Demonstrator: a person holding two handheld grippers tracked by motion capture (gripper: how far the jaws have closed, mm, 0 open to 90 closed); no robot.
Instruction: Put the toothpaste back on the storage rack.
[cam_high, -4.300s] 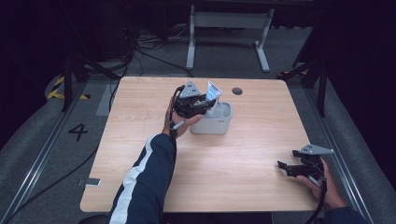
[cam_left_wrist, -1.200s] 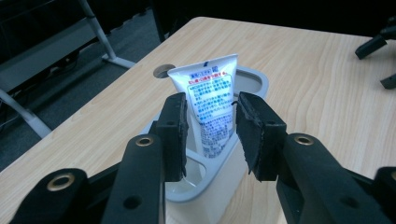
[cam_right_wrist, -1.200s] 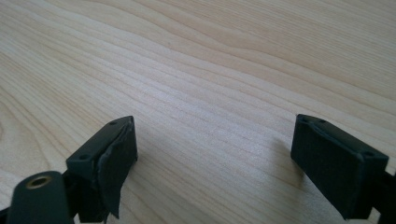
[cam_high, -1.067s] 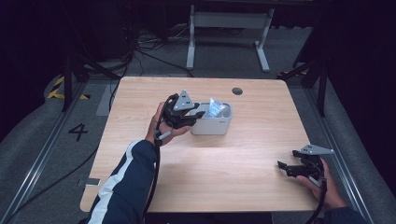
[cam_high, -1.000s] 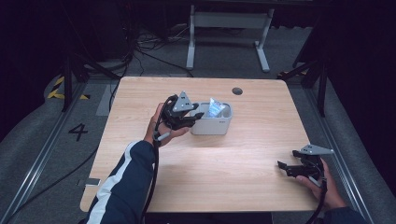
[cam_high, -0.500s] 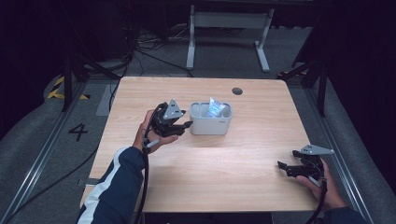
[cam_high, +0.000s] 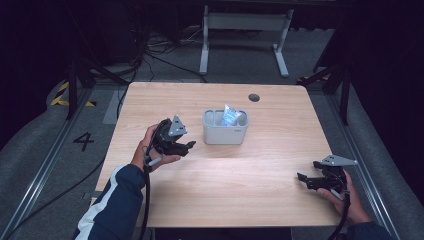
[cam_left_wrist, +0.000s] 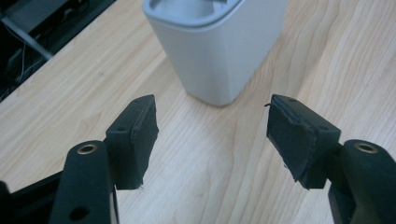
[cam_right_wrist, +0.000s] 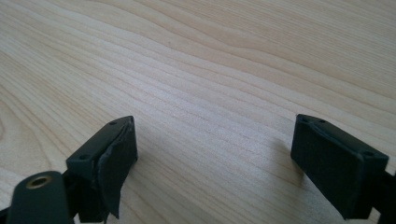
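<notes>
Nearest the person, at the table's near right corner, the right gripper (cam_high: 306, 179) rests low over the light wooden table (cam_high: 250, 200) in the person's right hand (cam_high: 345, 197); its jaws stand wide apart with only bare wood grain between them, as the right gripper view confirms. Farther in, on the left side, the left gripper (cam_high: 189, 146) is held in the left hand (cam_high: 150, 150), dark sleeve with a white stripe behind it; its jaws have just been opening and now stand apart, nothing between the pads (cam_left_wrist: 140, 135). Just beyond its tips, not touching, stands the pale grey rounded-square plastic container (cam_high: 225, 127), near the table's middle, upright. A small blue-and-white crinkled packet (cam_high: 230, 116) sticks up from the container's right compartment. Beyond lies a dark round grommet hole (cam_high: 254, 97) near the far edge.
</notes>
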